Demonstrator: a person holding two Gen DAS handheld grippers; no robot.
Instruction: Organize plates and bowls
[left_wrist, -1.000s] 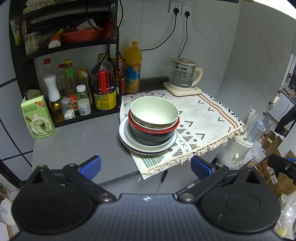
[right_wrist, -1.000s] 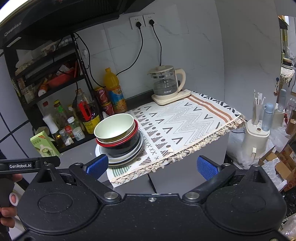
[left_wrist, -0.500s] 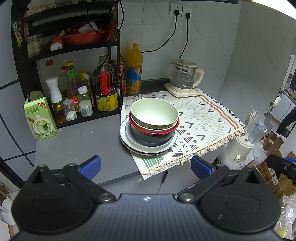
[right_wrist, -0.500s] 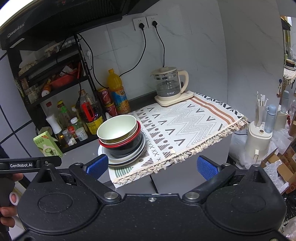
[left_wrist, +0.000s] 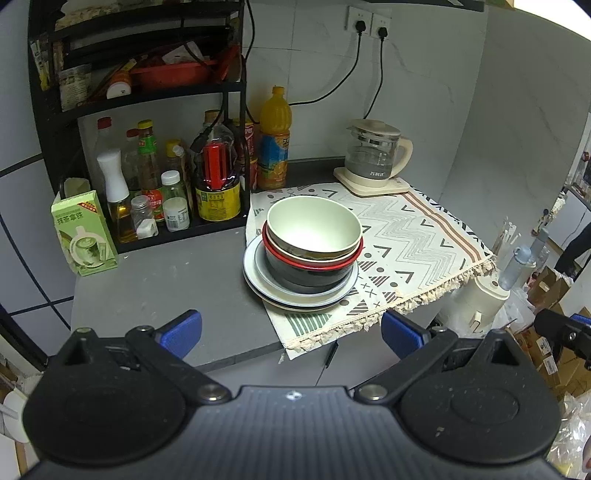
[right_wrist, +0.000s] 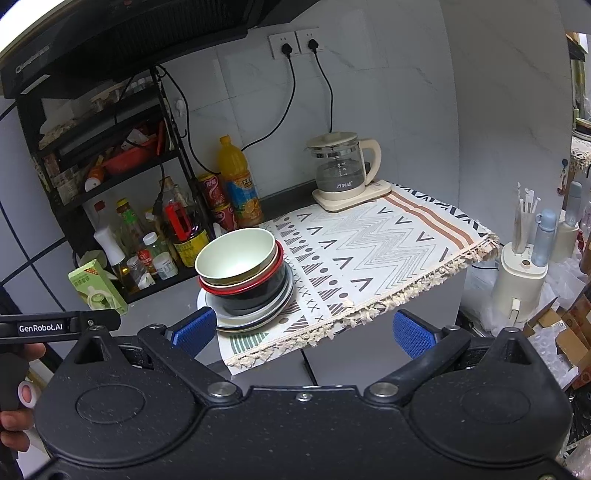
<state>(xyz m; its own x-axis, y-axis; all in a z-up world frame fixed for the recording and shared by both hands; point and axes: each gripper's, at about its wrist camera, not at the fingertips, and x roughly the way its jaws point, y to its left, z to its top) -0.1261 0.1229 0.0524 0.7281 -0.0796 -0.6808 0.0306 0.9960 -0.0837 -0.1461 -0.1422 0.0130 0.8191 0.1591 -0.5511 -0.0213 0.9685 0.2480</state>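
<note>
Two grippers, left (left_wrist: 291, 332) and right (right_wrist: 304, 330), I hold spread wide and empty, short of the nested stack: pale green bowl (left_wrist: 313, 229) topmost, plates (left_wrist: 258, 284) beneath, straddling the patterned cloth's (left_wrist: 406, 236) edge.

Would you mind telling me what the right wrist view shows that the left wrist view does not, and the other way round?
Only the right wrist view shows the range hood above the rack, a hand at the lower left edge, and the open right gripper. Only the left wrist view shows the open left gripper, with nothing between its blue pads. Both share the stack of bowls and plates at the cloth's left edge, the kettle, the orange bottle and the green carton.
</note>
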